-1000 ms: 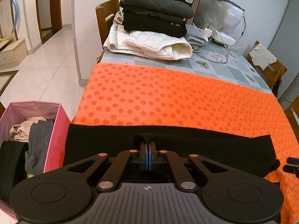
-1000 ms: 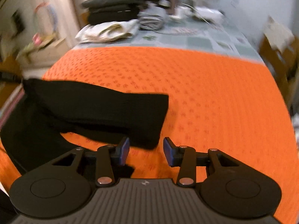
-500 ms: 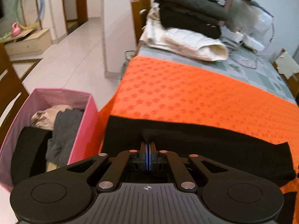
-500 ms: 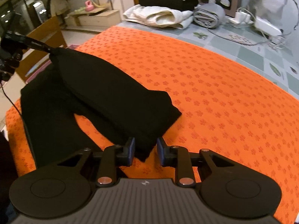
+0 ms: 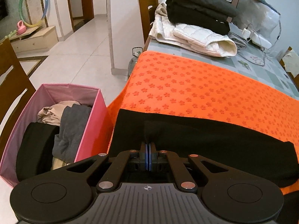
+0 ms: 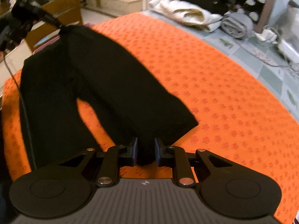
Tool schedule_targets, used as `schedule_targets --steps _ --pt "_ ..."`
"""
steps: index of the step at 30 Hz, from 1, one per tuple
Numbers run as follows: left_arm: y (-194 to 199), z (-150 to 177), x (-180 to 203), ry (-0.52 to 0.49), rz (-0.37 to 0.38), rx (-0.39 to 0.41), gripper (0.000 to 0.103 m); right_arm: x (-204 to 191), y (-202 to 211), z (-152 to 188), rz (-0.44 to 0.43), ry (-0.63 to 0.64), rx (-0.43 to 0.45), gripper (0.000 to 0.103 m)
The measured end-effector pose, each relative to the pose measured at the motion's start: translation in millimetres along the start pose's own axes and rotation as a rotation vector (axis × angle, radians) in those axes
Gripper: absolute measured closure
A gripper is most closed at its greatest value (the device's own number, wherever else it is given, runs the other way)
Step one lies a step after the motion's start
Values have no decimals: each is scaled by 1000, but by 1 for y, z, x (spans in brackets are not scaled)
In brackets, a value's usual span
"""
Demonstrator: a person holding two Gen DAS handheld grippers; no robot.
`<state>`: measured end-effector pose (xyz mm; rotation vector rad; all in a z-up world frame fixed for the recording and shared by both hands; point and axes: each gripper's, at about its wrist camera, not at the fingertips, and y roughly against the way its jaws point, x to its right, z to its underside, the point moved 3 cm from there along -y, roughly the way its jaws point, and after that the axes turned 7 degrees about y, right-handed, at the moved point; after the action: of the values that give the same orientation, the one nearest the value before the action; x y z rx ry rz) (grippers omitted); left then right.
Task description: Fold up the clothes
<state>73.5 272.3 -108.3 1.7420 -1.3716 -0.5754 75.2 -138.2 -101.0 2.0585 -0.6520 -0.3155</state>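
Pinching the black trousers (image 5: 205,136) at the tabletop's near-left edge, the left claw (image 5: 149,154) is clamped tight; the right claw (image 6: 146,152) straddles a leg end, part-open, beside bare orange mat (image 6: 224,102)

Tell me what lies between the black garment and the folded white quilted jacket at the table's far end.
Only bare orange flower-patterned cloth, then a strip of grey-green tablecloth, between the black garment and the white quilted jacket; the left wrist view shows it.

A hula hoop (image 5: 33,7) leans by a pink kettlebell (image 5: 21,28); wooden chair (image 5: 148,13) behind.
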Motion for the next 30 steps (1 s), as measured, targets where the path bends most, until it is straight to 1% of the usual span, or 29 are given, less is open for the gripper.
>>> schedule_targets --steps 2,6,7,8,9,12,16,17,20,22,25,28,30 --pt "-1 -1 0 2 0 -3 99 2 3 -1 12 -13 14 81" --pt "-1 0 0 1 3 -6 99 3 0 2 -21 -22 -11 82" --pt "-1 1 0 -1 3 -6 99 2 -1 3 -21 -21 -21 89" --pt "-1 2 0 -2 2 -6 99 1 -2 5 -19 -20 -29 92" --pt "-2 2 0 1 3 -7 99 -3 2 6 0 -25 -20 94" --pt "-3 6 -2 9 3 -14 99 -16 13 11 57 -38 6 96" --pt "2 9 -1 26 22 6 93 -34 25 20 129 -63 27 99" --pt "8 8 1 18 36 27 89 -39 25 24 143 -74 24 99" --pt "25 3 11 -20 84 90 79 -49 25 32 147 -129 31 99" --pt "29 -2 20 -59 110 104 78 -52 28 34 174 -165 51 99" --pt "30 -8 40 -120 150 105 77 -43 33 35 223 -250 90 98" --pt "26 -9 65 -191 210 82 77 -24 33 37 224 -358 127 94" --pt "21 -8 88 -249 247 64 77 -15 30 37 205 -410 154 92"
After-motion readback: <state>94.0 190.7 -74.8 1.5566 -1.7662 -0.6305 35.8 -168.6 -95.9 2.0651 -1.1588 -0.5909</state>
